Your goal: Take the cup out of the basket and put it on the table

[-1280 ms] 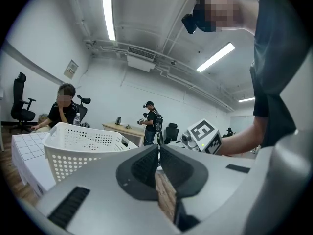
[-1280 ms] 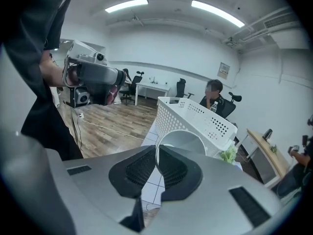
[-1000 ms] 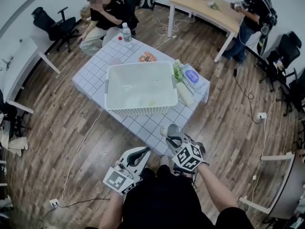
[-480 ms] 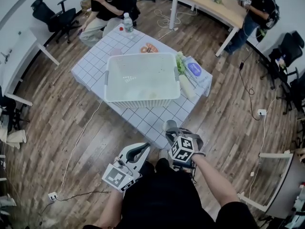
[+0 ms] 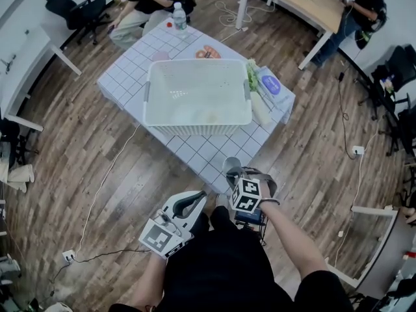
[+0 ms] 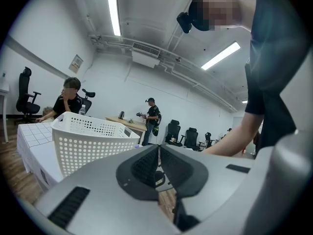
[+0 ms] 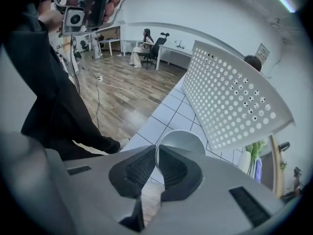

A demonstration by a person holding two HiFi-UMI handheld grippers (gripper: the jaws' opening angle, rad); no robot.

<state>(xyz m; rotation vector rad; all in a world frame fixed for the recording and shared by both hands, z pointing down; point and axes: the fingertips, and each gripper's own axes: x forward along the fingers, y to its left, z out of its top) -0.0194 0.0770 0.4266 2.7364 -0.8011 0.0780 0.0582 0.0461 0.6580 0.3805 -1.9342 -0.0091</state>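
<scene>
Left gripper [image 6: 159, 151]: pads pressed together, nothing between them. It is held low, close to the person's body, short of the table edge and well apart from the cup.

Right gripper [image 7: 157, 153]: fingers pinch the near wall of the grey cup [image 7: 182, 137], one pad inside the rim and one outside. The cup's open mouth faces back toward the fingers. Its long axis runs on from the fingertips, forward and down, so the base is the far end.

Cup location: already out of the basket, hanging just beyond the right fingertips over the near corner of the tiled table [image 7: 168, 109]. The head view gives the same reading, with the cup [image 5: 232, 166] at the table [image 5: 207, 153] corner under the right gripper [image 5: 235, 174]. Whether the base touches the tiles cannot be told.

Beyond the cup: the white perforated basket [image 7: 234, 97] stands farther along the table, apart from the cup.

Judgement: the right hand does the placing. The move turns on lowering the base straight onto the tiles, inboard of the corner edge, before the pads part.
</scene>
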